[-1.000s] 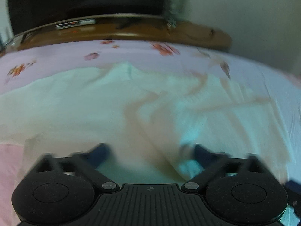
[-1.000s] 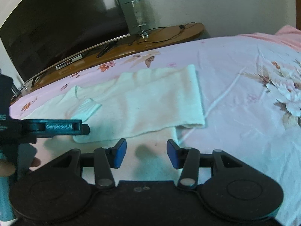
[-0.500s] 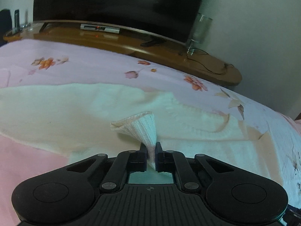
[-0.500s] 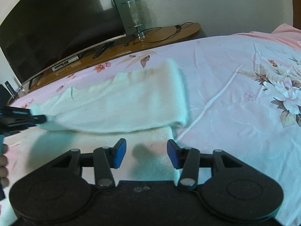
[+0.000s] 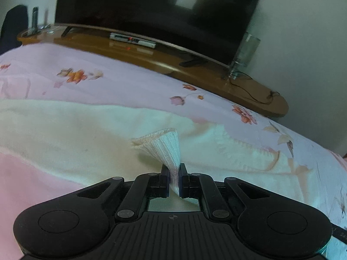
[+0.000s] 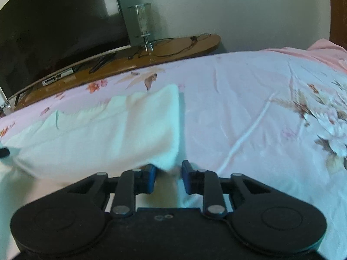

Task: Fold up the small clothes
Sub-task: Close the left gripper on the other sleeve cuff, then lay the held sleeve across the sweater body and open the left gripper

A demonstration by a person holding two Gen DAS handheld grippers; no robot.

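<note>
A cream knitted sweater (image 5: 65,125) lies spread on the bed. My left gripper (image 5: 174,169) is shut on its ribbed sleeve cuff (image 5: 164,145), which stands up in a cone above the pads. In the right wrist view the sweater (image 6: 108,134) lies folded over itself, and its near right corner (image 6: 167,165) sits between the blue pads of my right gripper (image 6: 168,169). Those jaws are closing, and a gap still shows beside the cloth. The left gripper's tip (image 6: 3,152) shows at the far left edge of that view.
The bed carries a pink floral sheet (image 6: 249,119), with a pink blanket (image 5: 26,173) at its near left. Behind the bed runs a wooden stand (image 5: 216,75) with a large dark TV (image 5: 151,6), a set-top box (image 5: 132,41), a glass lamp (image 6: 143,28) and cables.
My left gripper closed on the sleeve cuff and carried it across the sweater. My right gripper moved up to the sweater's near corner and its jaws narrowed around it.
</note>
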